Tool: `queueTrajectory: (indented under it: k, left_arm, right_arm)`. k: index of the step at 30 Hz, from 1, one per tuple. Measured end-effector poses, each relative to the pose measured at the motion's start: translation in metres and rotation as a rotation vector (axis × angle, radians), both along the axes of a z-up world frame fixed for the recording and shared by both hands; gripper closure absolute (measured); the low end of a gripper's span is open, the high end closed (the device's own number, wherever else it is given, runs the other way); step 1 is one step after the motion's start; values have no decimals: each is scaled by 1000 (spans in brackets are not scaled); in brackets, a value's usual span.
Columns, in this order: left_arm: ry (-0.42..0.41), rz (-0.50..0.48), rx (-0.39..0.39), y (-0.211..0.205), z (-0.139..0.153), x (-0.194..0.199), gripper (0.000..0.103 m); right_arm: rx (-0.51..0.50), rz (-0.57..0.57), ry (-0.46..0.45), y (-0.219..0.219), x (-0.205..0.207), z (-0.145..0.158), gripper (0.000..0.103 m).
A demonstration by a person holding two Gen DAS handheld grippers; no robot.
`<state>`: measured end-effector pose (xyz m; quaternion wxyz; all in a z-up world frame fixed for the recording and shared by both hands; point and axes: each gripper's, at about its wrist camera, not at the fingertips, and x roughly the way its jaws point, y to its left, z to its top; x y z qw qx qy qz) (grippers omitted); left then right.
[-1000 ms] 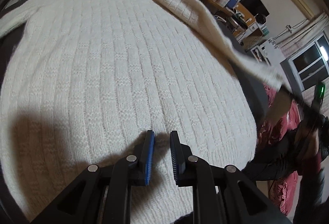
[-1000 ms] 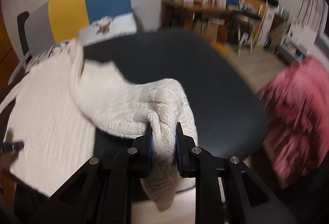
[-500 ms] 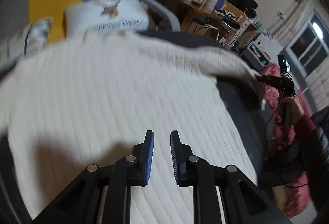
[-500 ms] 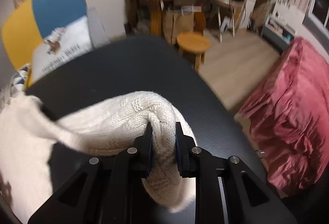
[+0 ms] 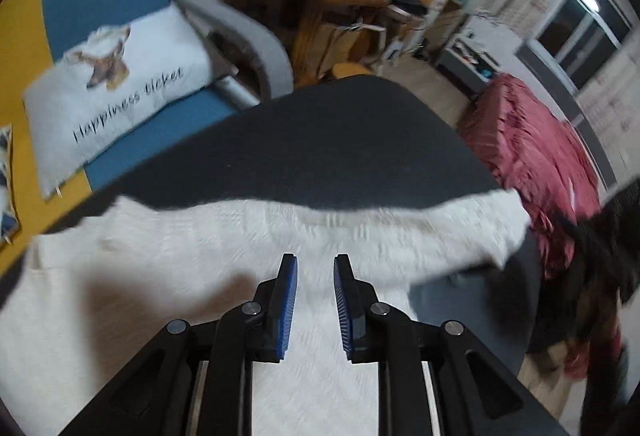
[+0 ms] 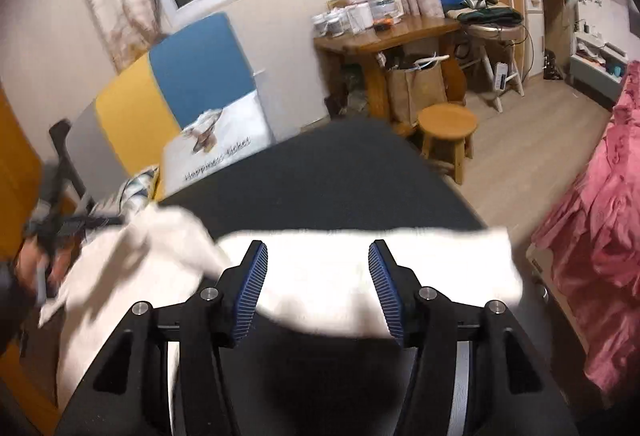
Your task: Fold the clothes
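Step in hand: laying the sleeve out before folding. My left gripper (image 5: 315,302) hangs over the sweater (image 5: 120,300) at the desk (image 5: 340,140) near edge, fingers apart and empty. My right gripper (image 6: 318,286) has just opened, releasing the sleeve (image 6: 420,260) across the desk. Next: regrasp the sleeve cuff and fold it inward.

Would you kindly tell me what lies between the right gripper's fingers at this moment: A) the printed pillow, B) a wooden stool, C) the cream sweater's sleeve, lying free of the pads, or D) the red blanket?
C: the right gripper has just been opening, its jaws stand wide, and the cream sweater's sleeve lies across the dark table between them, not pinched.
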<state>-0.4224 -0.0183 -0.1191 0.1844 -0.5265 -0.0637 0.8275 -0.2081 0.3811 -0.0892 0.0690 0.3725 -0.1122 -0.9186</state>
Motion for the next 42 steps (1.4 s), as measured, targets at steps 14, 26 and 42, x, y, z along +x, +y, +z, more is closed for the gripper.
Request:
queueTrajectory:
  k: [14, 26, 42]
  left_arm:
    - [-60, 73, 20, -6, -37, -6, 85]
    - [24, 31, -81, -13, -27, 18, 85]
    - [267, -428, -484, 34, -22, -40, 85]
  right_arm:
    - [871, 216, 10, -91, 6, -112, 47]
    - [615, 157, -79, -85, -34, -95, 95]
    - [599, 95, -113, -71, -106, -38, 96]
